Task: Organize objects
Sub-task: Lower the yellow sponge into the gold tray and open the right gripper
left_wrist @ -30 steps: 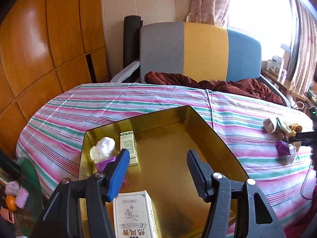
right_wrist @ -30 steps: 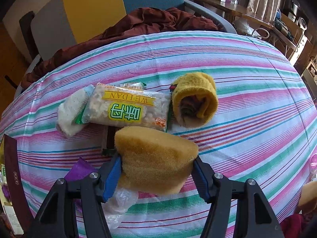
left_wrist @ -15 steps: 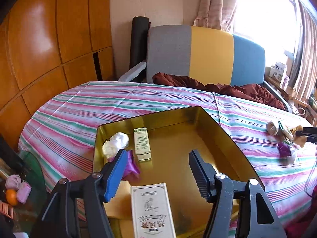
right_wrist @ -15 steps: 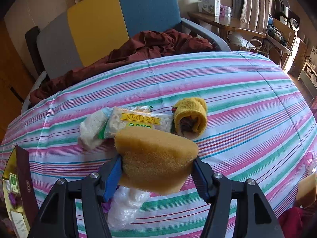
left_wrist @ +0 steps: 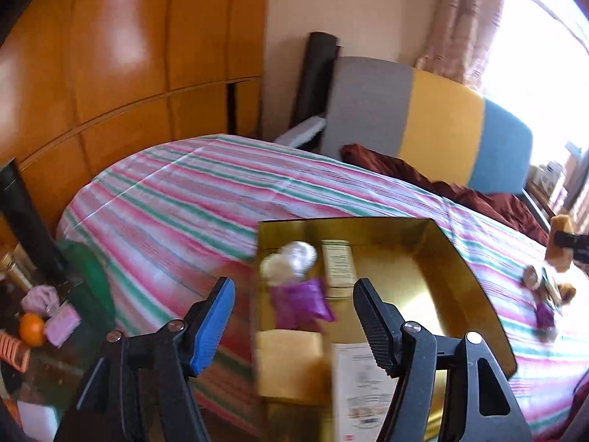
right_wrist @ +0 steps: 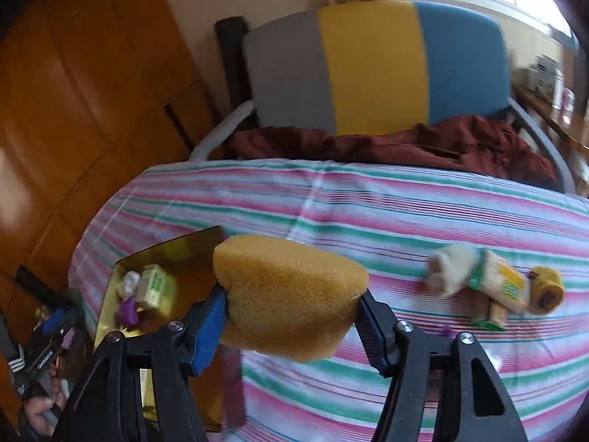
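A gold box (left_wrist: 412,276) lies on the striped tablecloth (left_wrist: 191,191). It holds a white plastic wad (left_wrist: 294,256), a small green-white carton (left_wrist: 337,265), a purple pouch (left_wrist: 300,304), a yellow sponge (left_wrist: 287,361) and a white carton (left_wrist: 364,379). My left gripper (left_wrist: 293,287) hovers over the box's left edge, its jaws opening with nothing between them. My right gripper (right_wrist: 291,298) is shut on a tan sponge (right_wrist: 291,287) and holds it above the cloth, just right of the box (right_wrist: 176,254). A white roll (right_wrist: 449,272), a snack packet (right_wrist: 504,287) and a rolled yellow cloth (right_wrist: 548,289) lie farther right.
A chair (right_wrist: 368,66) with a grey, yellow and blue back stands behind the table, a dark red cloth (right_wrist: 405,143) draped on its seat. Wooden wall panels (left_wrist: 110,55) fill the left. Below the table's left edge sits a low surface with an orange (left_wrist: 31,326).
My right gripper has risen and swung left with the tan sponge, from above the loose items towards the box. My left gripper has drifted left across the box, its jaws slightly wider.
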{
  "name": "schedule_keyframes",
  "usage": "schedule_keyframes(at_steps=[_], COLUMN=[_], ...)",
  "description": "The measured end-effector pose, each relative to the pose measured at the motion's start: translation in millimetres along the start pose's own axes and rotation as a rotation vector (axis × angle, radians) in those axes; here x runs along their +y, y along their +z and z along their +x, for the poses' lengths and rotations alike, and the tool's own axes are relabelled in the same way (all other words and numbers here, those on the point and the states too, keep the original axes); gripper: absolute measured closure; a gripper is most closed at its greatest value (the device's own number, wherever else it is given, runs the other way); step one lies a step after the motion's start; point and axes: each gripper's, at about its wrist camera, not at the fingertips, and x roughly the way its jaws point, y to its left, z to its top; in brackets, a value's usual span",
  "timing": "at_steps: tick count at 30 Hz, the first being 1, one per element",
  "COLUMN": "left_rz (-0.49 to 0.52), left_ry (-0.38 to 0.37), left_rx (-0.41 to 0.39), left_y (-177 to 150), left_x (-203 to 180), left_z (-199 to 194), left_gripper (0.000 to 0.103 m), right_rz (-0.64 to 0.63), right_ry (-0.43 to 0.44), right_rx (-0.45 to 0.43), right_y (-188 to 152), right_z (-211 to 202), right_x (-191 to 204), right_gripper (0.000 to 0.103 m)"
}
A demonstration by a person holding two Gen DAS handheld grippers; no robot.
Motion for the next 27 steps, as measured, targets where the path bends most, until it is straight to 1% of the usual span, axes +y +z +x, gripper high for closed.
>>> schedule_keyframes(at_steps=[3, 5, 8, 11, 13, 15, 17, 18, 19, 20, 21, 24, 27], left_rz=[-0.041, -0.061, -0.085, -0.091, -0.092, -0.097, -0.102, -0.105, -0.108, -0.110, -0.110, -0.106, -0.097], left_ry=[0.036, 0.052, 0.061, 0.057, 0.055, 0.052, 0.052, 0.052, 0.051, 0.052, 0.054, 0.058, 0.057], left_rx=[0.012, 0.020, 0.028, 0.031, 0.034, 0.040, 0.045, 0.049, 0.052, 0.051, 0.050, 0.046, 0.047], left_y=[-2.4, -4.9, -8.4, -10.0, -9.8, -9.8, -10.6, -10.5, -10.5, -10.5, -10.3, -11.0, -11.7], left_x=[19.6, 29.2, 39.5, 45.0, 46.9, 48.3, 50.3, 50.6, 51.2, 52.1, 51.6, 50.0, 47.8], left_z=[1.8, 3.8, 4.6, 6.5, 9.8, 12.8, 14.5, 15.8, 16.3, 16.4, 16.4, 16.5, 16.7], left_gripper=[0.035, 0.035, 0.035, 0.035, 0.034, 0.034, 0.033, 0.033, 0.033, 0.032, 0.032, 0.030, 0.030], right_rz=[-0.086, -0.122, -0.160, -0.162, -0.161, -0.163, -0.160, -0.152, -0.138, -0.127, -0.124, -0.112, -0.080], right_ry=[0.110, 0.163, 0.198, 0.215, 0.213, 0.218, 0.213, 0.225, 0.238, 0.249, 0.257, 0.269, 0.285], right_rx=[0.071, 0.115, 0.172, 0.244, 0.280, 0.335, 0.362, 0.377, 0.388, 0.388, 0.381, 0.359, 0.317], right_y=[-4.4, -11.5, -19.3, -27.8, -33.3, -39.1, -45.6, -48.0, -50.0, -50.9, -51.8, -52.3, -49.4], right_z=[32.9, 54.4, 86.9, 120.2, 138.5, 156.2, 167.7, 172.2, 174.8, 174.2, 172.6, 163.3, 148.4], right_x=[57.5, 88.8, 125.4, 147.7, 158.7, 168.1, 175.2, 177.6, 178.6, 176.0, 175.1, 169.7, 158.9], right_gripper=[0.038, 0.038, 0.038, 0.038, 0.037, 0.036, 0.033, 0.031, 0.027, 0.022, 0.020, 0.020, 0.019])
